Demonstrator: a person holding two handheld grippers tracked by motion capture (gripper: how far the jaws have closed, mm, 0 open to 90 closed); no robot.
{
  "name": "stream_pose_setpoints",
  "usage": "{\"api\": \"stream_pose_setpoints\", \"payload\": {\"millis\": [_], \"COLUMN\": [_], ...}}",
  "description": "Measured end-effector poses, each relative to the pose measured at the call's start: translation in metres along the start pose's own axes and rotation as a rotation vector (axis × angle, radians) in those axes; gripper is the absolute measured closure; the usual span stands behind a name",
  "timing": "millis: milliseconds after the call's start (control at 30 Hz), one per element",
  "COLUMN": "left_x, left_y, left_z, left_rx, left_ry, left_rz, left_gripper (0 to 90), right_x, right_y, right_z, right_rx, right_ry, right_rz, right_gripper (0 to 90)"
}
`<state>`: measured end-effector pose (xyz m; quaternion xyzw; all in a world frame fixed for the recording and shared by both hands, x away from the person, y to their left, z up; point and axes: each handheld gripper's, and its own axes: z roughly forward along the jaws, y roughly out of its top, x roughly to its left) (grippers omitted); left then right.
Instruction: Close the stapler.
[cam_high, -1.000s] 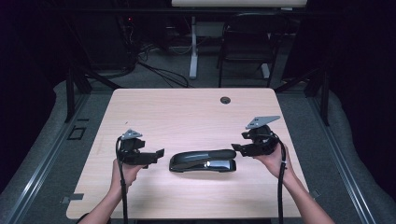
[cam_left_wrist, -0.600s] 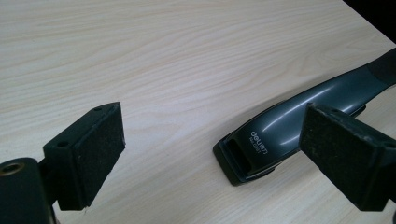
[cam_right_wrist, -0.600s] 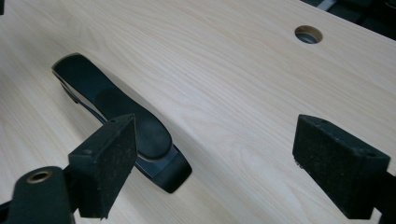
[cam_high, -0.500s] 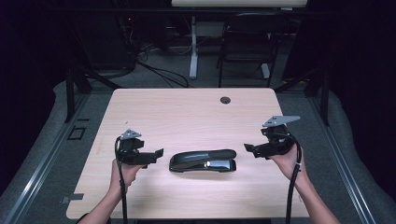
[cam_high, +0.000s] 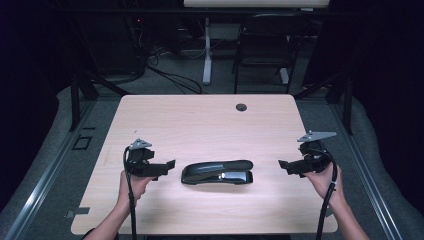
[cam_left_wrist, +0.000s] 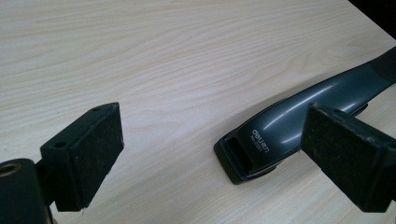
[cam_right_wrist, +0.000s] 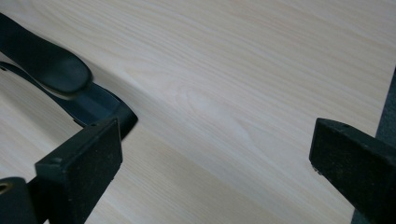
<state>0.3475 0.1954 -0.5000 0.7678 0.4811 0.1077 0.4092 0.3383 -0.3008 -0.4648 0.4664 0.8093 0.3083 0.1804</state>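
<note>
The stapler (cam_high: 218, 172) lies flat on the surface (cam_high: 200, 125), near the person's edge and roughly midway between the two tools, its long axis running left to right across the high view.

The left tool (cam_high: 162, 165) stands released, jaws spread with nothing between them, and points straight along that axis at the stapler's near end. In the left gripper view the two pads (cam_left_wrist: 95, 154) frame bare wood, with the stapler's (cam_left_wrist: 303, 121) blunt, lettered end just ahead and off toward the right-hand pad, close but not touching. The left tool is the nearer one: only a narrow strip of surface parts its tips from the stapler.

The right tool (cam_high: 289, 167) is also released; its jaws have just been opening and now stand wide, empty between them. It sits well off toward the right edge of the surface, tips aimed back at the stapler's other end. In the right gripper view the stapler's (cam_right_wrist: 56, 79) rounded handle tip and base show beyond the left-hand pad, clearly apart from it.

Both tools thus face each other along the stapler's length. Judging from this, a grasp by either would meet the stapler end-on, not across its narrow width, so the wrist would likely need to come over the body from the side or above; the left tool has the shorter way to go.
</note>
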Motion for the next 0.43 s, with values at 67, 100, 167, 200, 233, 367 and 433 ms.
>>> {"api": "stream_pose_setpoints", "payload": {"millis": [67, 100, 167, 200, 233, 367, 433], "left_x": [0.000, -0.001, -0.001, 0.000, 0.000, 0.000, 0.001], "left_y": [0.000, 0.000, 0.000, 0.000, 0.000, 0.000, 0.000], "left_z": [0.001, 0.001, 0.001, 0.001, 0.002, 0.002, 0.003], "left_rx": [-0.001, -0.001, 0.000, 0.004, 0.007, -0.004, -0.009], "left_ry": [-0.001, 0.001, 0.002, -0.001, -0.001, 0.010, 0.016], "left_rz": [0.001, 0.001, -0.001, -0.001, 0.002, -0.002, -0.010], "left_gripper": [5.7, 5.4, 5.0, 4.9, 4.8, 4.6, 4.4], "right_x": [-0.003, -0.004, -0.006, -0.006, -0.006, -0.001, 0.000], "right_y": [-0.005, -0.008, -0.011, -0.012, -0.012, -0.013, -0.014], "right_z": [0.003, 0.005, 0.011, 0.014, 0.017, 0.023, 0.026], "right_rx": [0.020, 0.034, 0.072, 0.090, 0.112, 0.156, 0.163], "right_ry": [-0.008, -0.014, -0.028, -0.036, -0.055, -0.135, -0.139], "right_rz": [0.009, 0.009, 0.002, 0.007, 0.006, -0.073, -0.079], "right_gripper": [1.1, 0.9, 0.0, 0.0, 0.0, 0.0, 0.0]}}
